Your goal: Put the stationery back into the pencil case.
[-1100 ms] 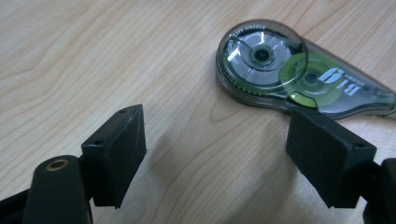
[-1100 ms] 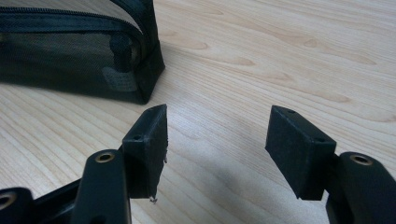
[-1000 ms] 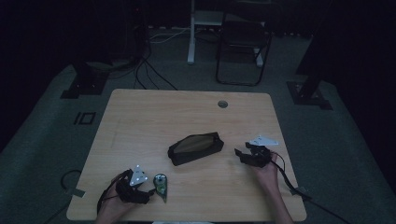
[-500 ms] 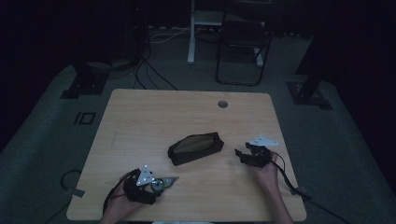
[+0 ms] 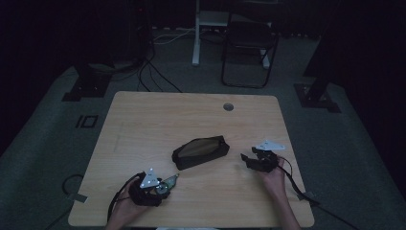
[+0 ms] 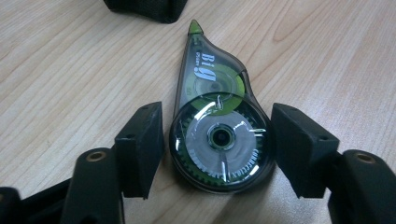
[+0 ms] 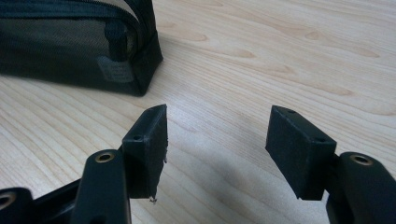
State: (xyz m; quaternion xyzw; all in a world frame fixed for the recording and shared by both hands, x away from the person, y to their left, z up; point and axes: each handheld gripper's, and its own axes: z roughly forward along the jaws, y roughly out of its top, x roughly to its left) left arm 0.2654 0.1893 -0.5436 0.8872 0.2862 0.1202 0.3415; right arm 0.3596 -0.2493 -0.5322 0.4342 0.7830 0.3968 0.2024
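Dim floor and cables ring the pale wooden table (image 5: 143,120). On it lies a correction tape dispenser (image 6: 217,126), its round wheel end between the left gripper (image 6: 217,144) fingers, which stand apart on either side, not yet clamped; its green tip points away toward a dark pencil case (image 5: 200,151). It looks light, hard plastic, smooth and likely slippery, so the wide round body seems the best hold. The right gripper (image 7: 217,144) fingers stand apart over bare wood, the case beyond the left finger.
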